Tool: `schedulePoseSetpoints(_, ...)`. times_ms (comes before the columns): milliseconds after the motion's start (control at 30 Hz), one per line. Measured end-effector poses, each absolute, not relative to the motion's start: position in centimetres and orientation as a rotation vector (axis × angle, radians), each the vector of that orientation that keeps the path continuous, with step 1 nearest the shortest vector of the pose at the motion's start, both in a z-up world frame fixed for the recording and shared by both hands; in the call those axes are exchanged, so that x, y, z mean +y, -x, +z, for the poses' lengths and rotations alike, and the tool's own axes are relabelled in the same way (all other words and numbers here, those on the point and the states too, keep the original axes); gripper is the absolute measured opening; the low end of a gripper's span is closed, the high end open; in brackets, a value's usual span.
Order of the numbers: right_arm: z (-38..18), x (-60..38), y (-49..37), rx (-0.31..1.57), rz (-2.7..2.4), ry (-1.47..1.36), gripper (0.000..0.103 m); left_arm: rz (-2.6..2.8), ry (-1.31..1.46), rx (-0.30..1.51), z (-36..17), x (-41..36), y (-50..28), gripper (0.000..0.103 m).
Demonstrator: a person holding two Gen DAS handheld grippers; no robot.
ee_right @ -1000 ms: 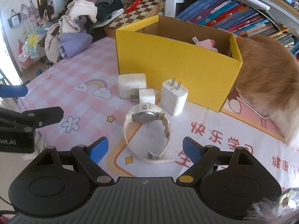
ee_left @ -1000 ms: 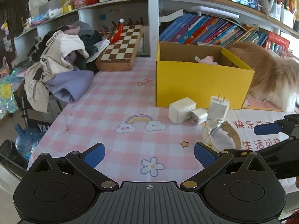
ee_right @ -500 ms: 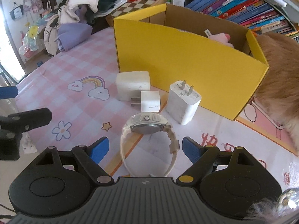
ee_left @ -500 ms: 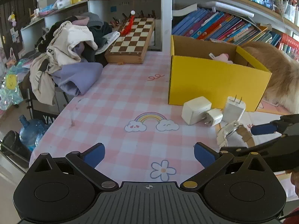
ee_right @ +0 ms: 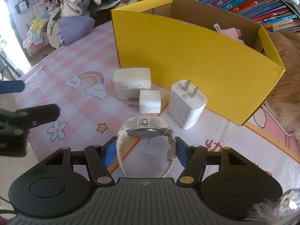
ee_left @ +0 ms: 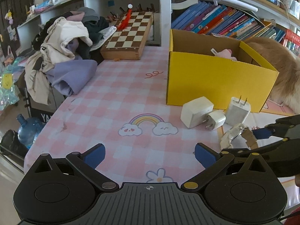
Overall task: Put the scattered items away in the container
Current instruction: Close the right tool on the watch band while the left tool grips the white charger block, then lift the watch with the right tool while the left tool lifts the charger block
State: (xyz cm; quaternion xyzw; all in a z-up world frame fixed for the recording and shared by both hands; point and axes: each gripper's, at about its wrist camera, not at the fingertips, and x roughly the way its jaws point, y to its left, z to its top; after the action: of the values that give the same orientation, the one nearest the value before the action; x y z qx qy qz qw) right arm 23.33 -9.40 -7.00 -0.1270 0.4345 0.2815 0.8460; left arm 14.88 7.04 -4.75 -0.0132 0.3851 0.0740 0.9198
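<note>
Inspection found the right hand-held gripper (ee_right: 145, 151) closed narrowly onto the strap loop of a white wristwatch (ee_right: 145, 131), its blue pads touching both sides of the band; whether the watch had left the worktop (ee_left: 116, 101) could not be told. The left hand-held gripper (ee_left: 149, 154) hung wide apart over bare cloth, holding nothing. Three white chargers remained outside the yellow box (ee_right: 196, 56): a large block (ee_right: 132, 84) at 11 o'clock from the watch, a small plug (ee_right: 150, 104) at 12, and an upright adapter (ee_right: 187, 106) at 1, all just before the box's front wall. A pink soft item (ee_right: 231, 32) already lay inside. In my judgement the watch grasp was the step in hand; the next move would call for lifting it clear of the chargers, over the front wall. A furry animal (ee_right: 288, 78) crowded the box's 3 o'clock end.
</note>
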Motion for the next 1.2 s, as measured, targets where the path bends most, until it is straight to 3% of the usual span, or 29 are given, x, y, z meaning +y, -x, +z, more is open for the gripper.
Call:
schedulePoseSetpoints(500,-5.5,-13.5,-23.6,0.868,0.563,0.285,0.061,0.028,0.031,0.764,-5.8,4.2,-21.4,0.098)
schedulePoseSetpoints(733,-5.9,-14.4,-24.0,0.886,0.571,0.291,0.061,0.021,0.062,0.796,-7.0,3.6,-24.2,0.084)
schedulePoseSetpoints(900,-5.9,-14.6,-23.9,0.880,0.585,0.305,0.061,0.014,0.078,0.815,-7.6,3.2,-25.7,0.068)
schedulePoseSetpoints(967,-5.8,-14.7,-23.8,0.877,0.590,0.311,0.061,0.009,0.085,0.816,-7.7,3.1,-26.0,0.056)
schedulePoseSetpoints(1200,-5.7,-15.0,-23.5,0.875,0.591,0.310,0.061,0.000,0.109,0.807,-7.3,3.4,-25.3,0.040)
